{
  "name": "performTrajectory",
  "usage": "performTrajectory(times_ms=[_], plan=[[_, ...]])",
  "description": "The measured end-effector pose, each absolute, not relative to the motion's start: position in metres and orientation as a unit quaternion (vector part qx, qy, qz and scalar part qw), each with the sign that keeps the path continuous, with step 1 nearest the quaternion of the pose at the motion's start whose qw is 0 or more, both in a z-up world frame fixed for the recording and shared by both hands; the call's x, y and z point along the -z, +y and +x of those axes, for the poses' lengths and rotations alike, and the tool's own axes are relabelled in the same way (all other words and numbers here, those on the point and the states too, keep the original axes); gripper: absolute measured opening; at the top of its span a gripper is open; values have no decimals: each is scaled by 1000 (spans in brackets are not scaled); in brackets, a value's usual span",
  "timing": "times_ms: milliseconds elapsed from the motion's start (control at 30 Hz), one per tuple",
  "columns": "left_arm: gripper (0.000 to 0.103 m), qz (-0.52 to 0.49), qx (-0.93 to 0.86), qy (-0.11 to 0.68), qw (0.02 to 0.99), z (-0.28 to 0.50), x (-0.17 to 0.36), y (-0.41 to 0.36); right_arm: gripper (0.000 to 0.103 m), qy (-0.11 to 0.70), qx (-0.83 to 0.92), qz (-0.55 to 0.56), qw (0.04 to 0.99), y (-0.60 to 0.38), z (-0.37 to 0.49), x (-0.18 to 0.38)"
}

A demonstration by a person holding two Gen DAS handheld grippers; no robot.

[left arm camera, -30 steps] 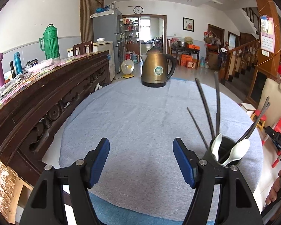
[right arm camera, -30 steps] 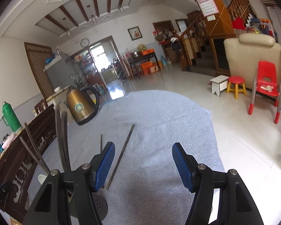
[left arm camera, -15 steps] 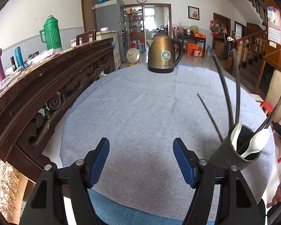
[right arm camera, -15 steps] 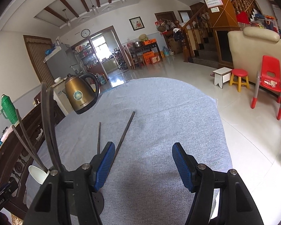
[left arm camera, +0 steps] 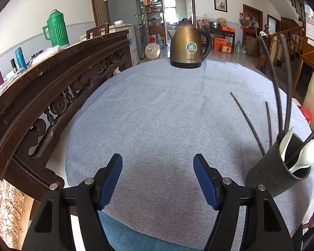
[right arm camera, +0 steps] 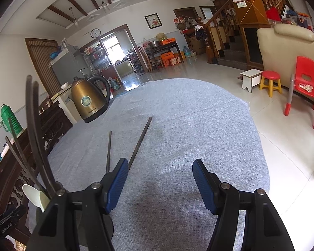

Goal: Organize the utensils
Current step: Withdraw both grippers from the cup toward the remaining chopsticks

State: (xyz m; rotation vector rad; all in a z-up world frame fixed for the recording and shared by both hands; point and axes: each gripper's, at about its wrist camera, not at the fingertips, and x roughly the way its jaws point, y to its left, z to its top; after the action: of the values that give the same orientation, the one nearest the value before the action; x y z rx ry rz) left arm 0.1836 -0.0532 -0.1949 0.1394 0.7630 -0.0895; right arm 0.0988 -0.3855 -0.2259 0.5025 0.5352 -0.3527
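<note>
Both grippers had sunk nearer the round table (left arm camera: 157,108) since the earlier views, and the kettle (left arm camera: 187,48) and dark utensil holder (left arm camera: 280,173) loomed larger than before. Grey cloth covered the table, with the bronze kettle upright at its far edge. That cylindrical holder stood upright on the cloth just right of the left gripper (left arm camera: 158,179), carrying white spoons (left arm camera: 303,156) and long dark sticks that leaned up and away from the camera. Two loose chopsticks (right arm camera: 139,142) lay flat on the cloth (thin, dark, straight), their long axes running away from the right gripper (right arm camera: 160,184), near ends close together beside its left finger, far ends splayed apart toward the kettle. Neither chopstick sat between the jaws; both lay left of the gap. Each pair of blue-padded jaws stood spread apart with only bare cloth between them, pinching nothing
</note>
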Motion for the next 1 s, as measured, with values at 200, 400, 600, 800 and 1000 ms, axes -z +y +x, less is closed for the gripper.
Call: performTrajectory(times_ms=[200, 400, 600, 800, 1000], plan=[[71, 71, 37, 380, 922, 191, 201, -50, 67, 267, 168, 249, 916, -385, 106, 232], [71, 72, 32, 388, 918, 199, 209, -48, 67, 273, 167, 253, 913, -386, 111, 236], [71, 75, 30, 396, 915, 206, 216, -46, 67, 279, 165, 256, 911, -389, 118, 239], [71, 80, 23, 402, 912, 218, 224, -43, 67, 287, 163, 262, 907, -398, 135, 236], [71, 77, 16, 414, 907, 231, 234, -38, 67, 290, 159, 263, 906, -402, 151, 233]])
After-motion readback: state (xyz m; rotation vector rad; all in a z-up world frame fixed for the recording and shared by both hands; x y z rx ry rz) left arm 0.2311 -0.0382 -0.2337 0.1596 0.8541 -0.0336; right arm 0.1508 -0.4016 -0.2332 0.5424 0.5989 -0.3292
